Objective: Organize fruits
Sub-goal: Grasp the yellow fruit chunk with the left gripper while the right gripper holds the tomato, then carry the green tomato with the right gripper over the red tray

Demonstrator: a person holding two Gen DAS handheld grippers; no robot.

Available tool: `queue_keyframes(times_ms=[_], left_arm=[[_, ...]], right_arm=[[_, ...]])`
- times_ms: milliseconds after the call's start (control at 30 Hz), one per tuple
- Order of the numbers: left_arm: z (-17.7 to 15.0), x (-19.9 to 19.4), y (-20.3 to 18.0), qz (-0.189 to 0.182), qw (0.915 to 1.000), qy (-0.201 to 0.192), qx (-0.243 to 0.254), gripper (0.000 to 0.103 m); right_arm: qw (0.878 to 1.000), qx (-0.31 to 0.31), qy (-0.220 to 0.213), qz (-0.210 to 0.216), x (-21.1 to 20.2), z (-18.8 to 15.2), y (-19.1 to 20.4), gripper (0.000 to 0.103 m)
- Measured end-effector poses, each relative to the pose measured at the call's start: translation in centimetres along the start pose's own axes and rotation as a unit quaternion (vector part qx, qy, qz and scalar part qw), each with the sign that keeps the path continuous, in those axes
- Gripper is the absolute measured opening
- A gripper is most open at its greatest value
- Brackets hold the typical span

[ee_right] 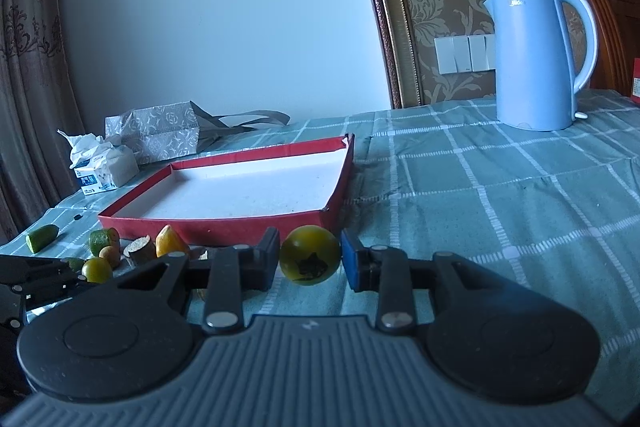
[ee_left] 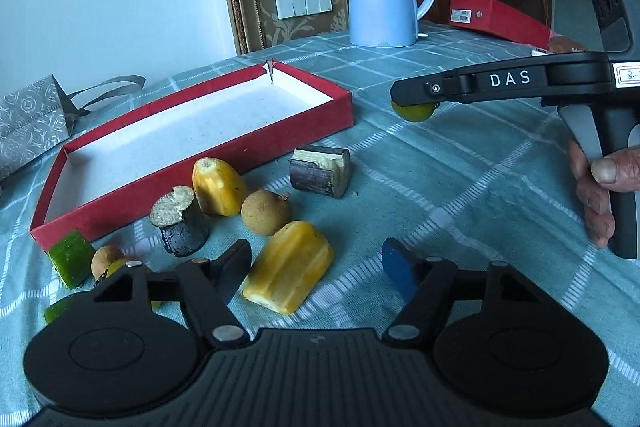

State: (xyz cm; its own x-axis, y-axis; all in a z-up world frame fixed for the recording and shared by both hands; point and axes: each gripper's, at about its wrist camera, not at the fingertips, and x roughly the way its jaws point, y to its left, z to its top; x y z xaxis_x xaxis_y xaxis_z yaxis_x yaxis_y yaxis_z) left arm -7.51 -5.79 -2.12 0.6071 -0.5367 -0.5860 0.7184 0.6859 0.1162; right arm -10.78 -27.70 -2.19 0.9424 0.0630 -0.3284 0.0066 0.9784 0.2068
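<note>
Left wrist view: the left hand-held gripper (ee_left: 316, 267) hovers wide open, holding nothing, over loose fruit on the checked-cloth desk (ee_left: 460, 163), likely ready to pick. Two yellow chunks, two dark cane stubs, two brown longans lie before the empty red cardboard tray (ee_left: 192, 163).

Right wrist view: the right hand-held gripper (ee_right: 310, 259) clamps one round yellow-green fruit (ee_right: 310, 254), raised near the tray's front corner, probably for dropping in.

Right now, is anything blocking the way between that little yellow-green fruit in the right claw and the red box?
Nothing visible does. The right gripper holds the round fruit just before the red box; only its low front wall lies between, and the white inside holds nothing.
</note>
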Motion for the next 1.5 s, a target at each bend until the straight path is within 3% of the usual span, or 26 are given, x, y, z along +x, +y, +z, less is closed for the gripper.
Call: queue_keyframes(times_ms=[33, 200, 367, 567, 1233, 1500], left_arm=[[0.0, 0.0, 0.0, 0.001, 1.0000, 0.000, 0.000, 0.070], [0.3, -0.4, 0.8, 0.012, 0.9999, 0.003, -0.013, 0.043], [0.1, -0.5, 0.9, 0.013, 0.9999, 0.000, -0.007, 0.041], [0.3, -1.6, 0.7, 0.022, 0.9994, -0.024, -0.006, 0.030], [-0.6, -3.9, 1.0, 0.040, 0.9978, -0.051, -0.013, 0.024], [-1.2, -4.1, 1.1, 0.040, 0.9975, -0.054, -0.023, 0.025]], right_arm=[[1.000, 0.001, 0.000, 0.002, 0.0, 0.0, 0.0, 0.031], [1.000, 0.005, -0.002, 0.001, 0.0, 0.0, -0.1, 0.032], [1.000, 0.006, -0.002, 0.001, 0.0, 0.0, -0.2, 0.032], [1.000, 0.010, -0.005, 0.001, -0.1, 0.0, -0.2, 0.032], [1.000, 0.021, -0.011, -0.001, -0.1, -0.1, -0.6, 0.031], [1.000, 0.024, 0.006, -0.003, 0.4, -0.2, -0.7, 0.032]])
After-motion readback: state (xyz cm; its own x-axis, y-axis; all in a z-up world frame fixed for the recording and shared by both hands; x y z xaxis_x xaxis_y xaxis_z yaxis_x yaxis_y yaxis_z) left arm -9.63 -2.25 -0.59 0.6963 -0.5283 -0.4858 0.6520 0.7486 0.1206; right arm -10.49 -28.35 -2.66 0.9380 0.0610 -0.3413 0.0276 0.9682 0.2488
